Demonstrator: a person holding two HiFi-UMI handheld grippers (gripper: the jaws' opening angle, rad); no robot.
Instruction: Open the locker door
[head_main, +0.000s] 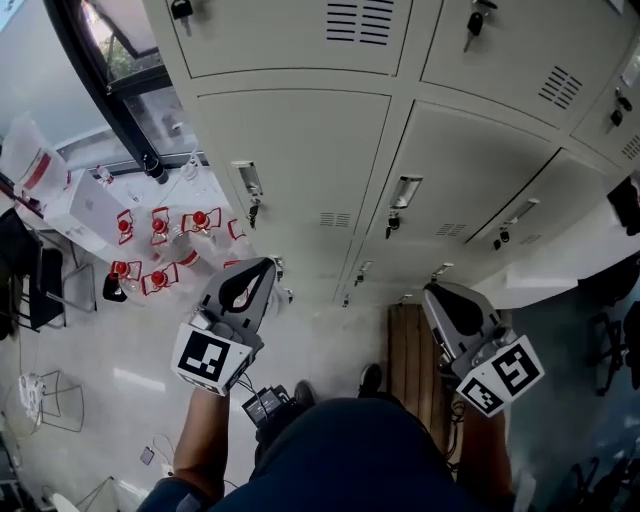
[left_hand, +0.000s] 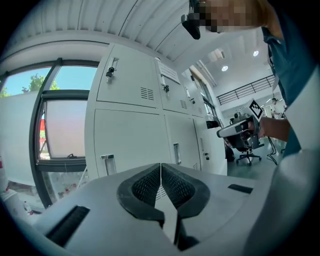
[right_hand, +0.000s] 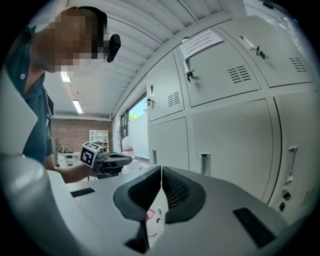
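A bank of grey lockers (head_main: 300, 150) stands in front of me, every door closed, each with a metal handle (head_main: 247, 180) and a small key lock. My left gripper (head_main: 262, 268) is held low in front of the left column, jaws shut with nothing between them, clear of the doors. My right gripper (head_main: 432, 292) is level with it further right, also shut and empty. In the left gripper view the closed pads (left_hand: 160, 167) point at a lower door (left_hand: 127, 140) with its handle (left_hand: 108, 164). The right gripper view has its closed jaws (right_hand: 161, 172) near a door handle (right_hand: 203, 162).
Several red-capped bottles (head_main: 160, 225) and a white box (head_main: 90, 205) sit on the floor at the left, under a window (head_main: 120, 60). A wooden slatted board (head_main: 408, 350) lies by my right foot. An office chair (left_hand: 247, 150) stands further back on the right.
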